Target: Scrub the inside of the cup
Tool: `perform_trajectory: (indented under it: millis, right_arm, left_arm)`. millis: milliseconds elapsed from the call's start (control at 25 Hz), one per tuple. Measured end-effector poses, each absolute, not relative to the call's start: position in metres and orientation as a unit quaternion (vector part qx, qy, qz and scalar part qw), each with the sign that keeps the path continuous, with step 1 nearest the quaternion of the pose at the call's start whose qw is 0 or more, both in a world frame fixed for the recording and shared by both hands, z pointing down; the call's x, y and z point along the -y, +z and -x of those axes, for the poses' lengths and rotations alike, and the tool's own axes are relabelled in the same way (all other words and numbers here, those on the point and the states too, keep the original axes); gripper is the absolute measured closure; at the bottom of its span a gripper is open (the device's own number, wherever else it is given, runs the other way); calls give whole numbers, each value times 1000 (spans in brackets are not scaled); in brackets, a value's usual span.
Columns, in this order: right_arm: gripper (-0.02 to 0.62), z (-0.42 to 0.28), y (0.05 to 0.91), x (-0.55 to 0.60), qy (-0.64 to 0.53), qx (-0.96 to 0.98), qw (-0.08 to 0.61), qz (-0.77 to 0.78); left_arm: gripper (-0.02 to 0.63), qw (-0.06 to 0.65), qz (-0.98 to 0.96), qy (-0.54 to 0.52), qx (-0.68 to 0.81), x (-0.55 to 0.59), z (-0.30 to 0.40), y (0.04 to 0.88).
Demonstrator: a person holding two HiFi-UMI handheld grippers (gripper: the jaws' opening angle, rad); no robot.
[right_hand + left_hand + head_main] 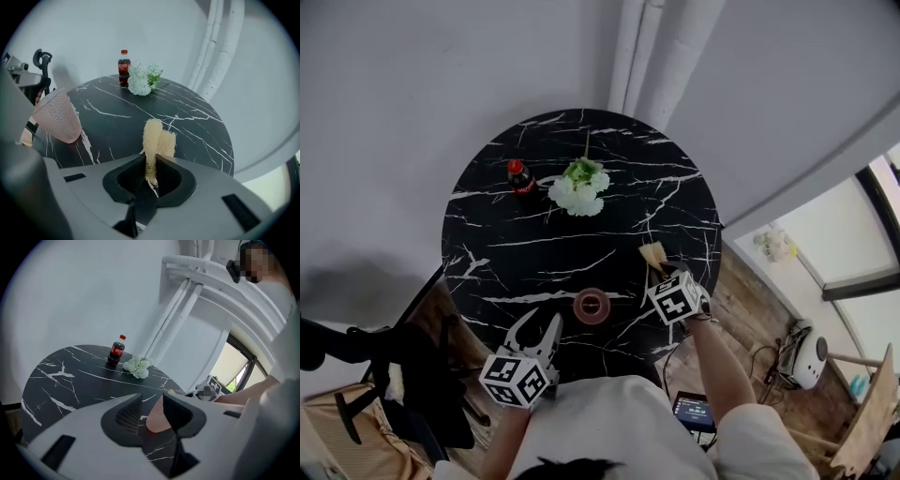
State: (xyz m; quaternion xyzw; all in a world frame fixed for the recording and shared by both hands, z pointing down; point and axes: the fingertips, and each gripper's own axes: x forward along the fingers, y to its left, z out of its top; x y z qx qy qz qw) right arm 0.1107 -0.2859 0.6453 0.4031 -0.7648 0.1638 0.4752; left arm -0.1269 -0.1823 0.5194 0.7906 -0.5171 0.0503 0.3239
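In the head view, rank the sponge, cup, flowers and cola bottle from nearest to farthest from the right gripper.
1. Sponge: clamped in the right gripper itself.
2. Cup: just to its left in the picture.
3. Flowers: far side, near the middle.
4. Cola bottle: far side, left of the flowers.

You stand in a plain room corner, home or office lounge: a round black marble surface (581, 246) bearing a cola bottle (521, 178) and flowers (579, 190), white walls (403, 94) and pipes (652, 56), wood floor (752, 302), black chair (398, 375), window (848, 234).
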Motion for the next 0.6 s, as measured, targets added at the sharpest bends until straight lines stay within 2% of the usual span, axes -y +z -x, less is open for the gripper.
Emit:
perform_trajectory:
  millis: [40,120,320,480,600]
  right_arm:
    - [534,-111,643,287,166,765,468,-411]
    - [534,-111,636,289,170,767,449,-426]
    - [535,-112,613,291,184,769,396,-467]
    - [534,-119,595,288,203,765,354,-498]
    - [534,-128,585,282,232,759,314,-520]
  left_arm:
    - [466,323,-793,51,514,182,126,519]
    - [406,326,-797,57,505,180,124,521]
    - [360,340,-809,85,471,177,112,534]
    - [267,316,-824,106,458,176,103,538]
    - [251,309,-830,125,448,172,100,546]
